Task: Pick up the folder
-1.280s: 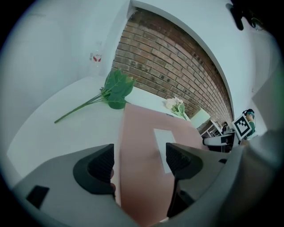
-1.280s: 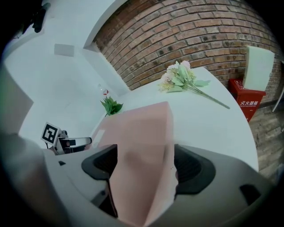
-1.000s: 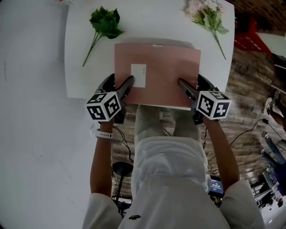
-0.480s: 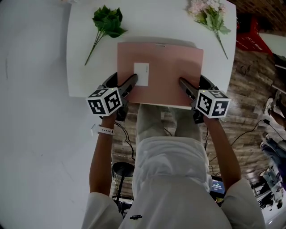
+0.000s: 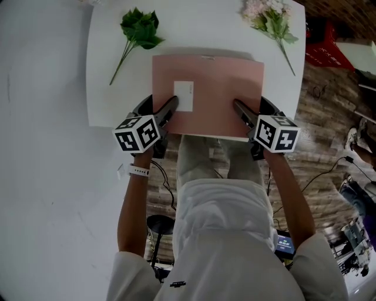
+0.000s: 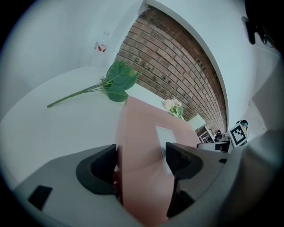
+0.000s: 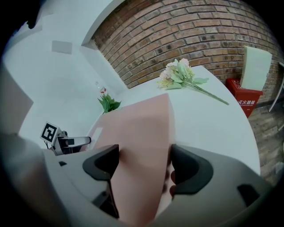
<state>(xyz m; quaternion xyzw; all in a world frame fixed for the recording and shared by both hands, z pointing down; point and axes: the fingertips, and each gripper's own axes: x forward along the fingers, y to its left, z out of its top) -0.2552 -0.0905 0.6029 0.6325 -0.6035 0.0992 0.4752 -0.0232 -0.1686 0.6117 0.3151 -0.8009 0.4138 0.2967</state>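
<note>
Closest in, pale trousers [image 5: 208, 159] and two bare forearms reaching forward, a white wristband [image 5: 137, 171] on the left one. Just beyond, at the table's near edge, left tongs [image 5: 160, 103] and right tongs [image 5: 249, 103], each angled down and forward under a black-and-white marker cube.

Left tongs [image 6: 141, 156] released: jaws parted wide, astride the near left corner of the pink folder [image 5: 217, 88], one jaw at its left edge, the other over its top face beside the white label [image 5: 183, 96]. Right tongs [image 7: 144, 162] likewise parted but closing, astride the near right corner, folder filling the gap between the jaws, not clamped.

Folder itself flat on the white table [image 5: 106, 100], about midway across, near edge jutting a little past the table's rim above the knees.

Farther back on the table, apart from the folder: a green leafy sprig [image 5: 138, 29] at far left, a pale pink flower spray [image 5: 267, 16] at far right. Off the table's right side, wood-pattern floor with a red box [image 5: 323, 52]; behind all, in the right gripper view, a brick wall [image 7: 199, 40].
</note>
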